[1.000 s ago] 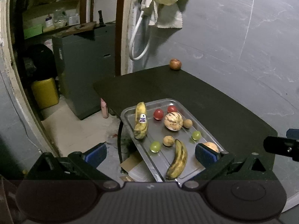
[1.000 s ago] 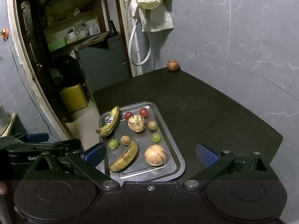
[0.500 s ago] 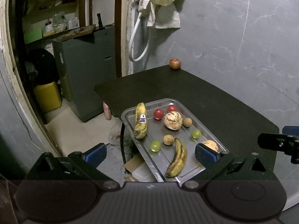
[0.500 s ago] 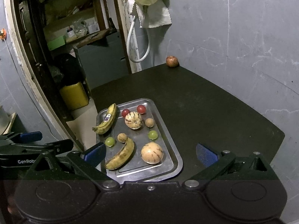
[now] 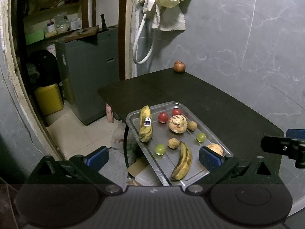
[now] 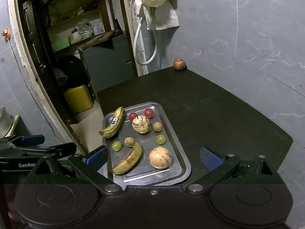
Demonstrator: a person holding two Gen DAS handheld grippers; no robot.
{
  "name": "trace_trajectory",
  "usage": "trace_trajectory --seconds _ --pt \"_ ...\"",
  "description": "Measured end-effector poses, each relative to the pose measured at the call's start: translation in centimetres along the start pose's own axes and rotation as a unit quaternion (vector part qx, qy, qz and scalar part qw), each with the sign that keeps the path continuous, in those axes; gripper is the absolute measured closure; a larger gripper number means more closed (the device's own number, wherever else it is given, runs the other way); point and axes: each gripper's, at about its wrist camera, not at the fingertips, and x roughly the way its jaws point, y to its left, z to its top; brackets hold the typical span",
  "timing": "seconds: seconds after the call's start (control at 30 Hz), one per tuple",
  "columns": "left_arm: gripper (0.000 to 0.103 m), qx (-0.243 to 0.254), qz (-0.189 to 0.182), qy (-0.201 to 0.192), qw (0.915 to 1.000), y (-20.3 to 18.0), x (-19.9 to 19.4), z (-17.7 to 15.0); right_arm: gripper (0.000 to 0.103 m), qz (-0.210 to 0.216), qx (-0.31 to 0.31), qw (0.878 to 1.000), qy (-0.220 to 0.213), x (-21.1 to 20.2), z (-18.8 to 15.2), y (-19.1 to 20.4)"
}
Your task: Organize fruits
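Since 1 s ago both cams have drifted a bit, tray sits slightly further off in the right view; fruit itself hasn't shifted. Left gripper spread wide, nothing between pads, hovering over tray's near-left edge. Right gripper also spread wide, empty, above tray's near end.

Metal tray on dark table, at its left edge, holds: stickered banana along left rim, 2nd banana near front, two red tomatoes at far end, striped melon just behind centre, 2nd melon at front right, two green grapes, two small brown fruits. Lone pomegranate on table's far corner, well apart from tray.

Left view: front melon half hidden behind right pad; tray's near end cut off by gripper body. Brown fruits too small to ID.
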Motion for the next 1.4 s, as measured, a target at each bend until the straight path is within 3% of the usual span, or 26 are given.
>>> trace_trajectory --seconds 1.03,1.3,1.4 --pt "0.0 -0.002 -0.004 -0.001 1.0 -0.1 0.03 0.06 0.001 0.002 0.001 1.0 -0.002 -0.08 0.05 0.07" --pt "0.0 -0.026 -0.029 -0.003 0.9992 0.08 -0.28 0.08 0.001 0.003 0.001 1.0 -0.003 -0.09 0.07 0.12" --pt "0.0 -0.02 -0.015 -0.012 0.9996 -0.2 -0.5 0.03 0.001 0.003 0.001 1.0 -0.003 -0.08 0.07 0.06"
